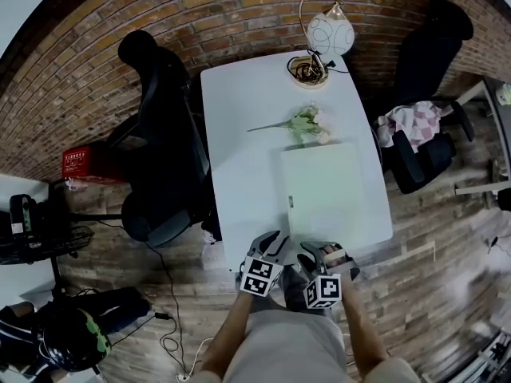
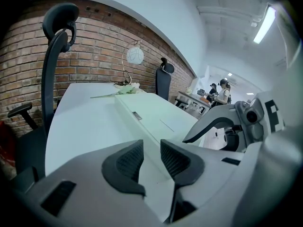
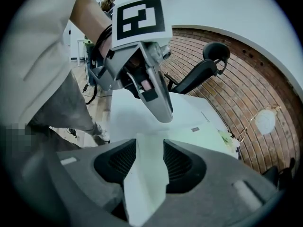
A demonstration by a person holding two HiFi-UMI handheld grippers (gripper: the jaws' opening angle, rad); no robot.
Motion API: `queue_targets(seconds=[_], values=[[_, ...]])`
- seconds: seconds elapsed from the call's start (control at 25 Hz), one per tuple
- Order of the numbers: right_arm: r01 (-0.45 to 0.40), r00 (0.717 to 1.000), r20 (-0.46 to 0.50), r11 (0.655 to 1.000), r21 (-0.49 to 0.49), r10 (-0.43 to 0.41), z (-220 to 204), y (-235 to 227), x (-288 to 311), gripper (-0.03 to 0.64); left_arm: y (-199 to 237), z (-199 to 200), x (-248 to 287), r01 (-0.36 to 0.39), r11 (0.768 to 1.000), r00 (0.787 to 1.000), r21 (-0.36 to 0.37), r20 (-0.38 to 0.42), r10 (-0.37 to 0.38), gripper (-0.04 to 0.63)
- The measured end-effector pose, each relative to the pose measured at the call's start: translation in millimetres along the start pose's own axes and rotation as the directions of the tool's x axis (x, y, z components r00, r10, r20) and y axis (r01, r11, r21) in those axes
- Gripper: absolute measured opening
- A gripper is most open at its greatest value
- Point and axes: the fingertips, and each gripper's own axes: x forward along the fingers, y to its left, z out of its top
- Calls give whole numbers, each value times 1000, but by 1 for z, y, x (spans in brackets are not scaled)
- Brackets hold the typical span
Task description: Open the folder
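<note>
A pale green folder (image 1: 323, 191) lies shut and flat on the white table (image 1: 239, 174), toward its near right part. It also shows ahead of the jaws in the left gripper view, where the folder (image 2: 158, 115) has a small label on its spine, and as the folder (image 3: 206, 126) in the right gripper view. Both grippers hover side by side at the table's near edge. My left gripper (image 1: 275, 244) (image 2: 151, 157) has a narrow gap with only table behind it. My right gripper (image 1: 317, 255) (image 3: 150, 157) stands open, with a white edge showing in the gap; table or folder, I cannot tell.
A globe lamp (image 1: 327, 32) and an artificial flower sprig (image 1: 299, 124) sit at the table's far end. Black office chairs stand to the left (image 1: 160, 142) and far right (image 1: 431, 70). A red box (image 1: 84, 164) and cables (image 1: 172, 325) lie on the wooden floor.
</note>
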Motion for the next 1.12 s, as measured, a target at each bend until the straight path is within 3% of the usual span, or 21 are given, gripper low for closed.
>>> queue_targets(seconds=[0.36,0.68,1.12], values=[[8,1000,-14,1000,-16,-8,-4,4,10,146,-3,-10,1,7,1000,1000,0,-20,-7,109],[-34,999,12,999,14,33,-3,6,7,105,-10,-14,3,19,1000,999,8,-31,-19,109],[-80,993,102,983,163,63,12,0,-7,20,-11,-20,7,32,999,998,38,-47,-30,107]])
